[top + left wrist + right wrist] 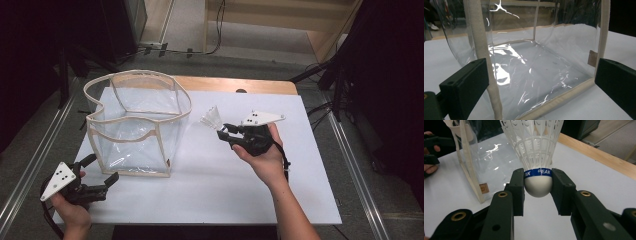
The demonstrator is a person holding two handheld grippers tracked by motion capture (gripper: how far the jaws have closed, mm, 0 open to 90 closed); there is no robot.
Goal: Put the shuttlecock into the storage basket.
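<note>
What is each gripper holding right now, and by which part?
The right gripper clamps a shuttlecock by its white cork base, jaws on the blue band. The left gripper is open, holding nothing.

Place: looks like a lab or recording studio set up for tests, not a home.
Work surface: white rectangular board (210, 200) laid over a light wooden tabletop (235, 84).
Surround: black curtains (395, 65) on both sides, black stand legs (325, 75) on the grey carpeted floor (30, 150).
Wiring: black cables (200, 50) trailing across the floor behind the table.
Floor fittings: silver metal rails (357, 175) flanking the table.
</note>
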